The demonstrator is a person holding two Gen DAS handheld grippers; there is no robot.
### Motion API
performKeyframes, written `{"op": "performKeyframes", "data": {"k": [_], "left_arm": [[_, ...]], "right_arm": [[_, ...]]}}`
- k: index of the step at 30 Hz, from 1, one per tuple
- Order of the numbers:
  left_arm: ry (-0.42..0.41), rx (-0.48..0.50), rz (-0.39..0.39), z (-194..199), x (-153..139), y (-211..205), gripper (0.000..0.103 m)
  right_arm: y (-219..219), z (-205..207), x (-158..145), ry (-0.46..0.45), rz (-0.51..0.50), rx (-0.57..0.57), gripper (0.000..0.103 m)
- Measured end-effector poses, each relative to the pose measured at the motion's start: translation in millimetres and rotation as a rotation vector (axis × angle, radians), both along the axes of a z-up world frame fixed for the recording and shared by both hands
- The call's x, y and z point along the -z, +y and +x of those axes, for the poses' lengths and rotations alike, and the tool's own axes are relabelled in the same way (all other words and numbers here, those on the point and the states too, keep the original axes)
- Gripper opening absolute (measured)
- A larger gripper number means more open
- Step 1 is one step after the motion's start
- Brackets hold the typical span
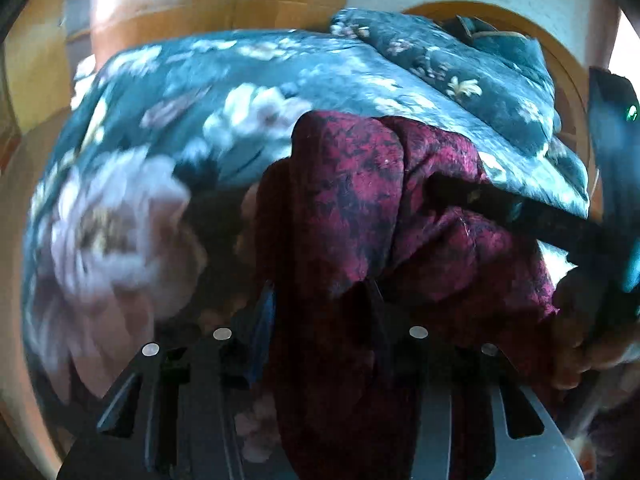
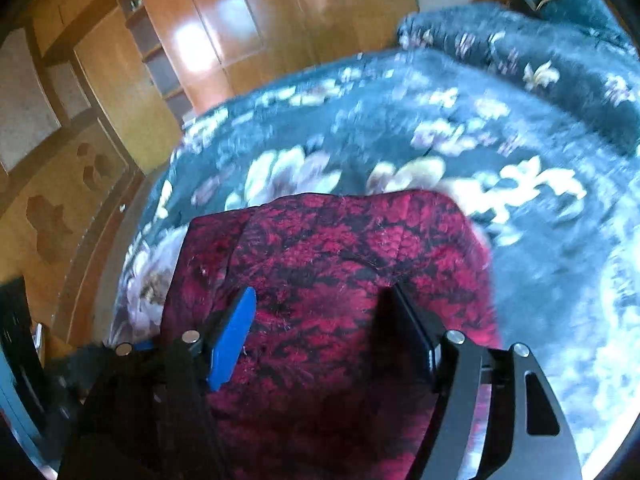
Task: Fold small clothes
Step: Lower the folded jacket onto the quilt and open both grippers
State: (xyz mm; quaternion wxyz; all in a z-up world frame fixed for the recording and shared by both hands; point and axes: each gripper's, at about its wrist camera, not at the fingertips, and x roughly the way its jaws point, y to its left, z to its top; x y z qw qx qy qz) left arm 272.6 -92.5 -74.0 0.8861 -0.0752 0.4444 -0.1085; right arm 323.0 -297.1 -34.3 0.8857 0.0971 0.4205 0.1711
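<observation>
A dark red and black patterned garment (image 1: pixel 360 216) lies bunched on a teal floral bedspread (image 1: pixel 180 128). My left gripper (image 1: pixel 320 300) stands with its jaws apart and the red cloth hangs between them and over them. In the left wrist view the right gripper (image 1: pixel 452 192) reaches in from the right, its tip on the garment. In the right wrist view the garment (image 2: pixel 328 256) lies flatter, and my right gripper (image 2: pixel 320 312) is open just above it, blue pad (image 2: pixel 236 332) on the left.
A folded floral quilt (image 2: pixel 540 64) lies at the bed's far right. Wooden wardrobes (image 2: pixel 208 40) stand beyond the bed. A patterned floor (image 2: pixel 48 208) shows at left. The person's hand (image 1: pixel 580 320) holds the right gripper.
</observation>
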Motion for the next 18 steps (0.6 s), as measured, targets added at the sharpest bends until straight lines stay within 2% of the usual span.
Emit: {"op": "performKeyframes", "data": {"k": [2, 4, 7, 9, 13, 15, 18], "left_arm": [[0.010, -0.013, -0.017, 2.7, 2.6, 7.4, 0.043], [-0.003, -0.005, 0.009, 1.3, -2.0, 3.2, 0.044], [-0.023, -0.017, 0.025, -4.7, -13.8, -1.5, 0.050], [-0.060, -0.036, 0.048, -13.1, -27.6, -2.2, 0.061], [-0.111, -0.038, 0.087, -31.5, -47.6, -5.2, 0.062], [-0.134, -0.040, 0.099, -42.1, -56.1, -5.4, 0.069], [-0.187, -0.042, 0.122, -61.2, -70.2, -6.6, 0.073]], "right_arm": [[25.9, 6.0, 18.3, -0.021, -0.107, -0.020, 0.070], [38.6, 4.5, 29.5, -0.061, -0.184, -0.006, 0.070], [32.9, 3.2, 31.7, -0.068, -0.170, 0.012, 0.070], [27.0, 0.2, 23.9, -0.068, -0.166, 0.027, 0.071], [13.3, -17.9, -3.4, -0.082, -0.106, 0.081, 0.086], [9.0, -30.3, -13.5, -0.093, -0.086, 0.102, 0.089], [5.8, -50.0, -22.9, -0.106, -0.076, 0.142, 0.092]]}}
